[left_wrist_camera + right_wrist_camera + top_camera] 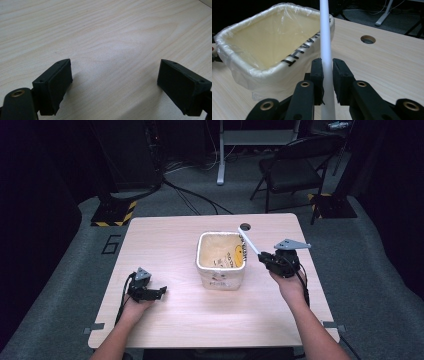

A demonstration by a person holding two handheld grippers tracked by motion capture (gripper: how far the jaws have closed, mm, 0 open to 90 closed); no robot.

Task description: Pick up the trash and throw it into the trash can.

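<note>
A small bin (221,260) lined with a clear plastic bag stands at the table's middle; its pale yellow inside (272,42) carries black lettering. My right gripper (266,259) is to the bin's right, shut on a white stick (248,241) that slants up and away over the bin's right rim. In the right gripper view the stick (325,40) rises straight between the jaws, clamped at the right gripper (327,82). My left gripper (159,292) rests low over the table at the front left, open, with bare wood between its pads (56,83).
The wooden table (175,240) has a round cable hole (245,226) near its far edge, behind the bin. A black folding chair (295,165) and floor cables lie beyond the table. Bare wood stretches around the left gripper.
</note>
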